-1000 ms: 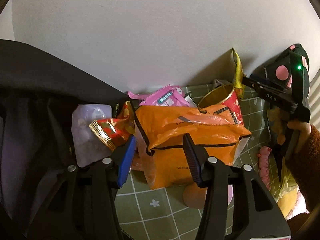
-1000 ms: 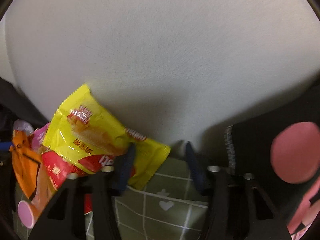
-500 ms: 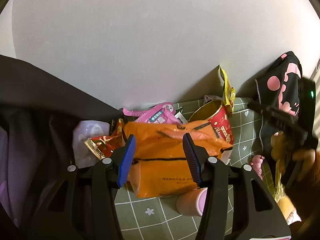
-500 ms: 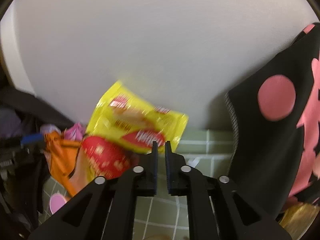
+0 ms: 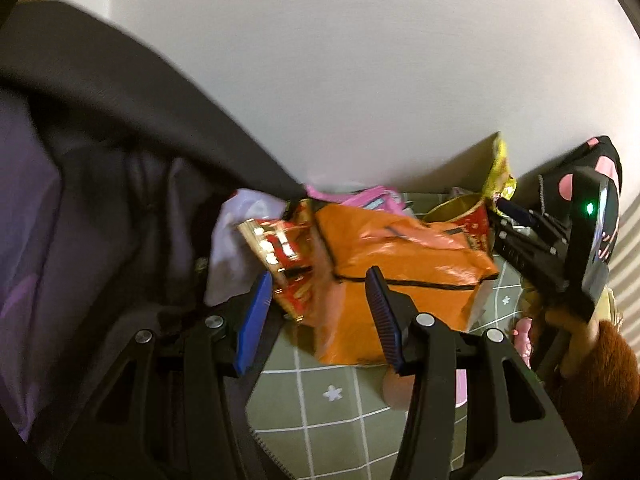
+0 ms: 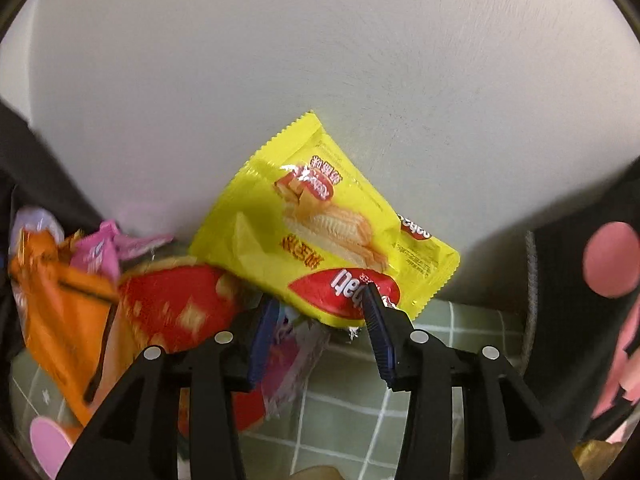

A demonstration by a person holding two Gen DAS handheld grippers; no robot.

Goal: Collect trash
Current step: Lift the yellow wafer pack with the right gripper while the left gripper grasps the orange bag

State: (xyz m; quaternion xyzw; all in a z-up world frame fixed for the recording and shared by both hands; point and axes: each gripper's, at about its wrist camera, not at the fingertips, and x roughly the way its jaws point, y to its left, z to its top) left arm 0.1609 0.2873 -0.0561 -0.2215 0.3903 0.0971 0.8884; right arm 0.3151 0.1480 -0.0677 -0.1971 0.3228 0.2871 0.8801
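Left tool (image 5: 320, 304) spread wide, gripping nothing, poised low over the green checked cloth (image 5: 320, 404) on the worktop. Straight ahead of its blue pads, an orange plastic bag (image 5: 400, 264) slumped near the worktop's back edge, by the white wall (image 5: 360, 60). Just left of it and touching, a red-and-gold foil wrapper (image 5: 280, 256); behind, a pink wrapper (image 5: 368, 198) against the wall. Right of the bag, a red paper cup (image 5: 472, 220) lying on its side, gold lining showing. Black garbage bag (image 5: 100, 140) billowing along the left edge, mouth toward the heap. Over on the right tool (image 6: 320, 312): fingers parted too, nothing clamped, the yellow snack packet (image 6: 320, 232) leaning up against the wall with its lower edge sitting right between the blue fingertips (image 6: 376, 320). Whether either pad actually touches the packet, hard to tell. Below the packet, a crumpled clear wrapper (image 6: 296, 360). Black fabric with pink dots (image 6: 592, 300) off to the right edge. Pink cup (image 6: 46, 440) in the near left corner of that view.
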